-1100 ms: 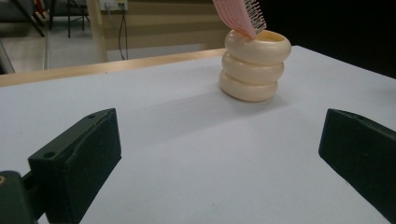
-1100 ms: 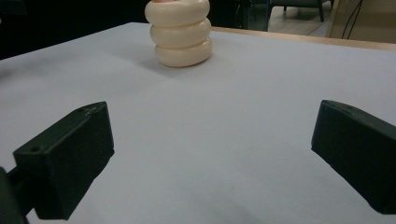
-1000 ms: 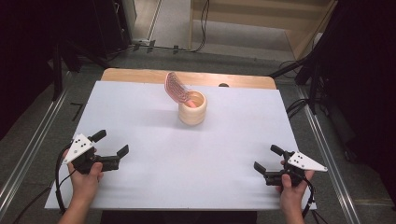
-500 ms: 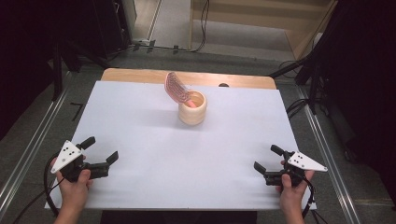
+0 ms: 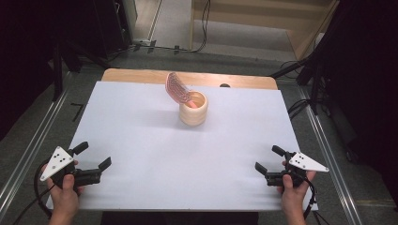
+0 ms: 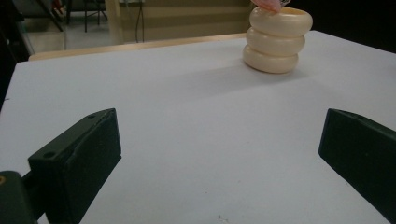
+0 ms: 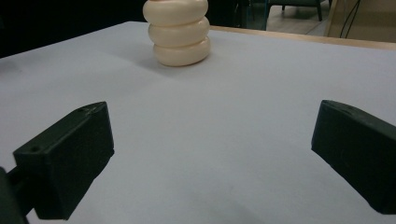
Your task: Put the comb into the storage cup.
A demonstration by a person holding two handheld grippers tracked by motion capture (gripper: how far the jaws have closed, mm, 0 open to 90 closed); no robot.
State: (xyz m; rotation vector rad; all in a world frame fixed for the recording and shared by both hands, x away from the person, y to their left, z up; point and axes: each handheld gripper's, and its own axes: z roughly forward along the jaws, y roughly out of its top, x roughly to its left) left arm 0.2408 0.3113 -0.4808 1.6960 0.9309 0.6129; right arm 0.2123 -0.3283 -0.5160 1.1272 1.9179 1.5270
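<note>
White table [image 5: 141,122], cup [image 5: 193,108] well beyond grippers

So the table is covered by a big white sheet [image 5: 141,140], with a strip of bare wood [image 5: 141,75] poking out along the far edge. There's a small dark round spot [image 5: 225,86] on that strip, can't tell what it is. Metal rails run along the floor on the left [image 5: 28,154] and on the right [image 5: 328,154] of the table. Behind it, black cables [image 5: 204,28] trail over the grey floor, near some light wooden furniture [image 5: 263,28]. More cables [image 5: 298,108] lie off the far right corner, and a dark stand [image 5: 58,61] sits at the far left.
</note>
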